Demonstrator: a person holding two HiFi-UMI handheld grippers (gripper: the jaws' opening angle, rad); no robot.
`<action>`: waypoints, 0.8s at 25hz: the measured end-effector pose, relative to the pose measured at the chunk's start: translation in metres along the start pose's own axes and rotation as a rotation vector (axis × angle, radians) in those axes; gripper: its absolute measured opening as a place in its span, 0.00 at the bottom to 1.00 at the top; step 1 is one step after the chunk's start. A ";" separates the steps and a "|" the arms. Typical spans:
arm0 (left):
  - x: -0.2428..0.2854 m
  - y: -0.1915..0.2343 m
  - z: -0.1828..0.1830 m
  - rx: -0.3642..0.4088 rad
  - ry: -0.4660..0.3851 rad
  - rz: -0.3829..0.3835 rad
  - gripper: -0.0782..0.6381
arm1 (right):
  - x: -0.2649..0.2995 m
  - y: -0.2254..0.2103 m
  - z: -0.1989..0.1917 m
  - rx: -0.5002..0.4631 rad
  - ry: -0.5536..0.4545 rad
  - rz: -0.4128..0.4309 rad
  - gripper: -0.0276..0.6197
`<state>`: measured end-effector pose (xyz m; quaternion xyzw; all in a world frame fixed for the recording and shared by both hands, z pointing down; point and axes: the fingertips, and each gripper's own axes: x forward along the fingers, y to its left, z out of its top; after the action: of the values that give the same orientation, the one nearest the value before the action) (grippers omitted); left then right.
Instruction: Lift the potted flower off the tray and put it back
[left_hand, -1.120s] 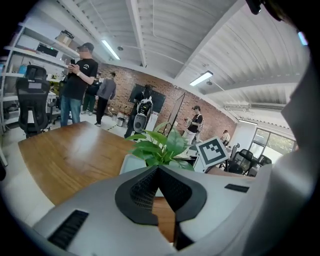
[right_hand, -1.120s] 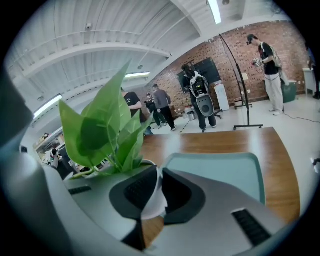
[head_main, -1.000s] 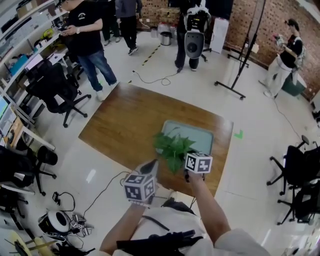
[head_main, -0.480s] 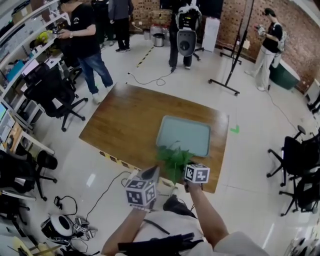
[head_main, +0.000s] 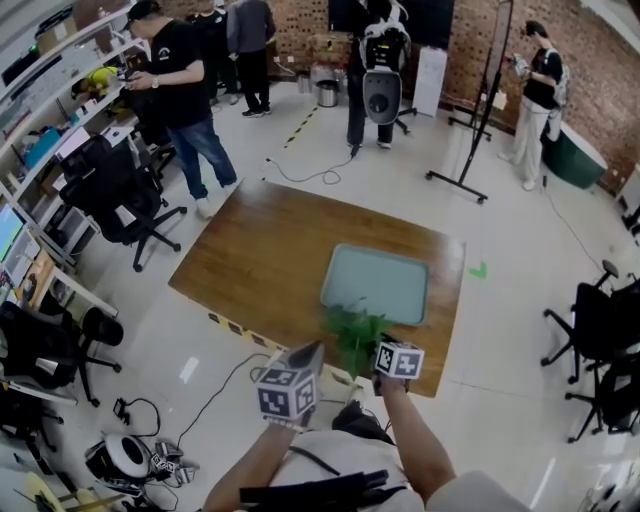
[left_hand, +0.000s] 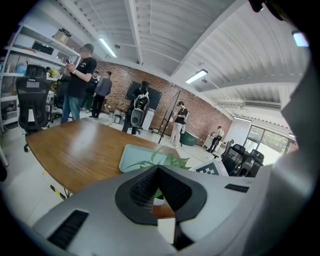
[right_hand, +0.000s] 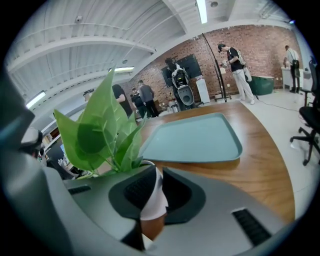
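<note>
The right gripper (head_main: 374, 372) is clenched on the white rim of the potted flower (head_main: 355, 328), carrying it over the table's (head_main: 260, 250) near edge, clear of the tray (head_main: 380, 285); the lift looks done, the return not yet. The left gripper (head_main: 306, 354) hangs just beside, jaws pressed together on nothing, apparently spare. The bare tray lies toward the near right corner. Past the far edge are pale floor (head_main: 300, 150), office chairs (head_main: 120, 195), standing people (head_main: 185, 80) and a brick wall (head_main: 590, 60).

Potted flower (right_hand: 100, 131): bright green leaves, white pot. Tray (head_main: 378, 283): plain pale grey-green. Table (head_main: 265, 250): warm brown wood grain. Left gripper (left_hand: 159, 172) and right gripper (right_hand: 156, 174): grey shells, black cross-hatched pads (each cube (head_main: 285, 392) is white with black square markers). Rear wall (right_hand: 260, 42): red-brown brick.
</note>
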<state>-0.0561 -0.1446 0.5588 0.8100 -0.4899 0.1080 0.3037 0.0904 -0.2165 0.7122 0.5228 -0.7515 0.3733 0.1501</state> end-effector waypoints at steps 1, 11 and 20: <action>0.001 -0.001 0.000 0.000 0.000 -0.002 0.10 | 0.000 -0.001 -0.001 0.007 0.000 -0.001 0.13; 0.002 -0.004 -0.003 -0.006 0.004 -0.018 0.10 | -0.005 -0.009 -0.002 0.061 -0.023 -0.013 0.16; 0.003 -0.009 -0.014 -0.014 0.018 -0.051 0.10 | -0.047 -0.028 0.027 0.101 -0.140 -0.060 0.24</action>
<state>-0.0446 -0.1357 0.5679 0.8191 -0.4670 0.1038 0.3165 0.1387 -0.2087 0.6764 0.5768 -0.7243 0.3687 0.0819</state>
